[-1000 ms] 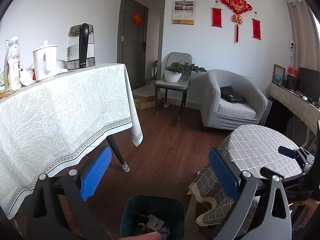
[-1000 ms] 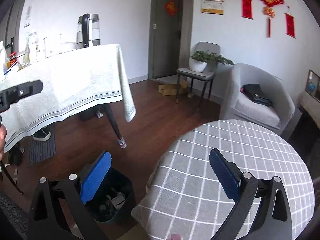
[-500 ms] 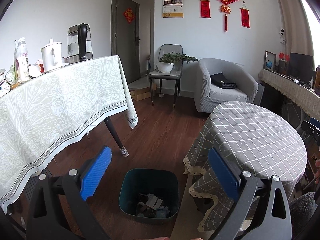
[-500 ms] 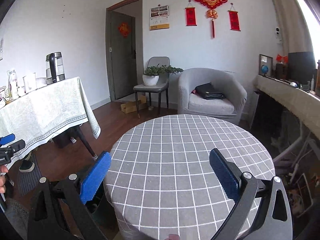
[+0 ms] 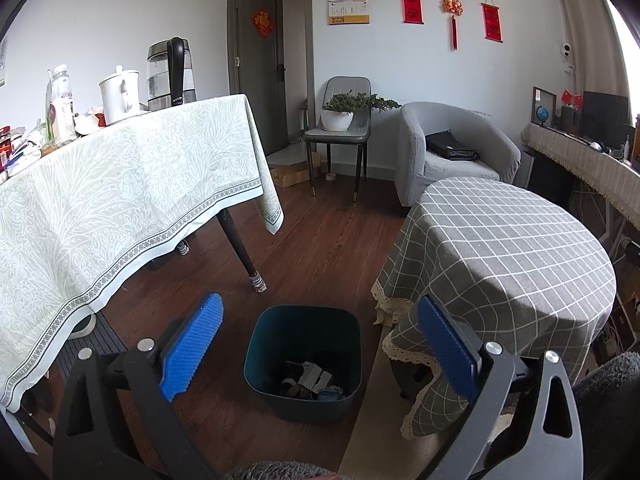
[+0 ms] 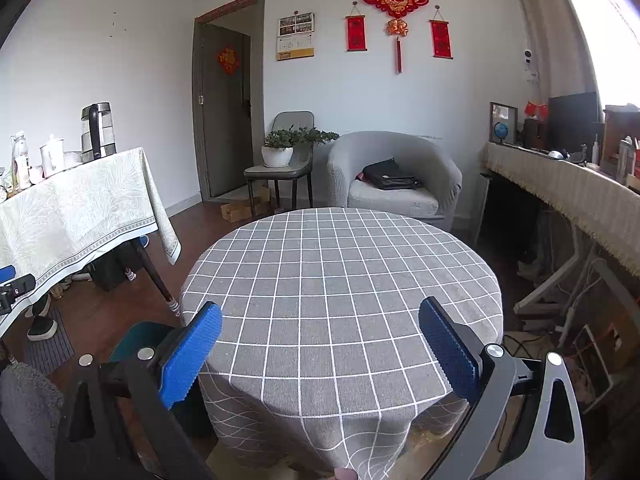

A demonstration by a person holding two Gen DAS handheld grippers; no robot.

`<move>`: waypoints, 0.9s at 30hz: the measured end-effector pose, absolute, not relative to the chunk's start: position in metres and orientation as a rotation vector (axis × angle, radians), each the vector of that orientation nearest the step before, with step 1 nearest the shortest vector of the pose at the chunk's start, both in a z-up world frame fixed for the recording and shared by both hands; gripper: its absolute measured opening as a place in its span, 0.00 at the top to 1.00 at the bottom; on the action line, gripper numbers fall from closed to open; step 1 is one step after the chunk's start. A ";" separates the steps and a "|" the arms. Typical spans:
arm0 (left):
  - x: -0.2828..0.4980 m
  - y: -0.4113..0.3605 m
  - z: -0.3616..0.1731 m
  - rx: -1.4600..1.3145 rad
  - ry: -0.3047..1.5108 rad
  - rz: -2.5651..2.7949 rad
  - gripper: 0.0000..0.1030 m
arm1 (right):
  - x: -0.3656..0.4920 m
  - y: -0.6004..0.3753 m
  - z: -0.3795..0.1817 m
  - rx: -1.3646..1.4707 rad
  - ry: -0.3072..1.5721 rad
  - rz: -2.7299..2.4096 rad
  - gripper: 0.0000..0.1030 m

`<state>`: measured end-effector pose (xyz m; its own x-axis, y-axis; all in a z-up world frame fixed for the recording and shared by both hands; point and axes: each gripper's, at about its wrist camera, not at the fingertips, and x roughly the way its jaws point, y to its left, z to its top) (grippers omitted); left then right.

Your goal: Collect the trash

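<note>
**Both grippers empty, trash lying in the bin**

Left wrist view: the left gripper (image 5: 318,328) is spread wide with nothing between its blue pads. Below it on the wood floor stands the dark teal bin (image 5: 264,344), just beside the round checked table (image 5: 520,248). Crumpled trash (image 5: 312,380) lies at the bin's bottom.

Right wrist view: the right gripper (image 6: 320,334) hangs over the checked table (image 6: 340,272), jaws wide apart and holding nothing. The bin (image 6: 138,334) peeks out at the table's left edge, behind the left pad.

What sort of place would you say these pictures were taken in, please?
Most likely a living room in a home: a grey armchair against the wall, red Chinese knot decorations hung above it, and an electric kettle on a cloth-covered table.
</note>
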<state>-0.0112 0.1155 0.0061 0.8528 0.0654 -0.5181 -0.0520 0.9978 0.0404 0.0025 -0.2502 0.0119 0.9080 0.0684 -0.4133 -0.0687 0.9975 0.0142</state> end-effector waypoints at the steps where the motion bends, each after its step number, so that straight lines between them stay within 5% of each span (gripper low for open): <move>1: -0.011 0.113 -0.001 0.039 0.561 0.065 0.03 | 0.004 -0.250 0.012 0.001 0.430 0.081 0.03; 27: -0.014 0.114 -0.002 0.002 0.554 0.071 0.03 | 0.003 -0.252 0.010 -0.011 0.445 0.148 0.03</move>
